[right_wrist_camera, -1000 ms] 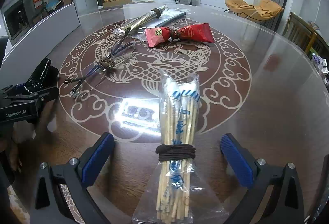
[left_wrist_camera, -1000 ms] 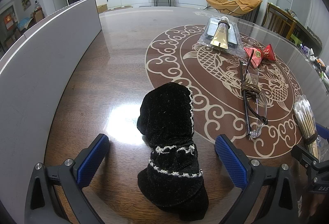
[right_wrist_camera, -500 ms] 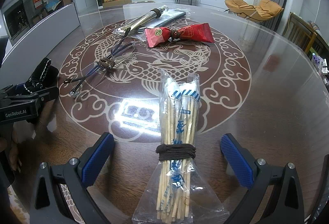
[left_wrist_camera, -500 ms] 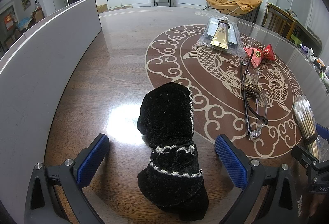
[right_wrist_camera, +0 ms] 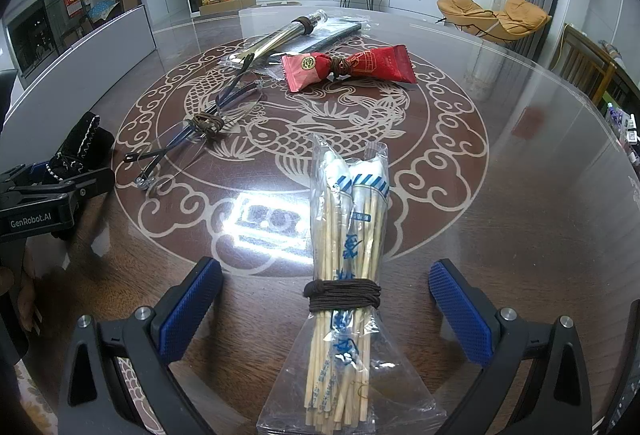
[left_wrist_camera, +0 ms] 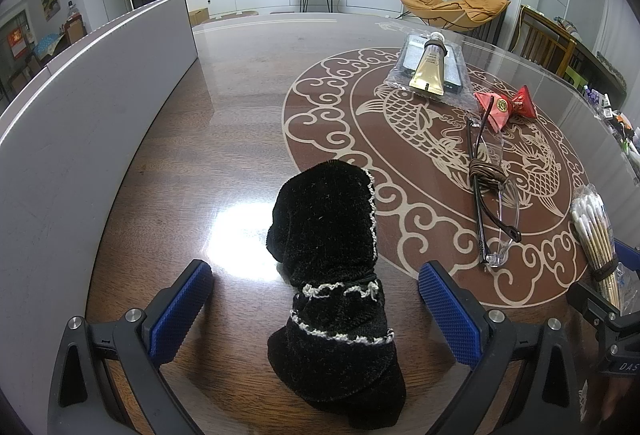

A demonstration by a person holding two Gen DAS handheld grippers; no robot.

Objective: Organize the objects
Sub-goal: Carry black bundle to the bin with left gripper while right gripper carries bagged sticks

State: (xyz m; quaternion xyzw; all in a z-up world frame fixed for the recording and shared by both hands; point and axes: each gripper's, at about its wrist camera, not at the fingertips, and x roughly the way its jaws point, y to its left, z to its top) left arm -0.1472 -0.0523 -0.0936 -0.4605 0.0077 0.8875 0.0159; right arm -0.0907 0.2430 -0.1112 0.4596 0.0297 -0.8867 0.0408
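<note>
A black knitted pouch with white trim lies on the glass-topped table, between the wide-apart blue pads of my left gripper, which is open. In the right wrist view a bag of cotton swabs tied with brown cord lies between the fingers of my open right gripper. Further out lie glasses bound with cord, a red candy packet and a gold tube on a clear packet. The pouch and the left gripper's body show at the left edge of the right wrist view.
A long grey panel stands along the table's left side. The table carries a round carp pattern under glass. Small bottles crowd the far right edge. Chairs and a TV wall stand beyond the table.
</note>
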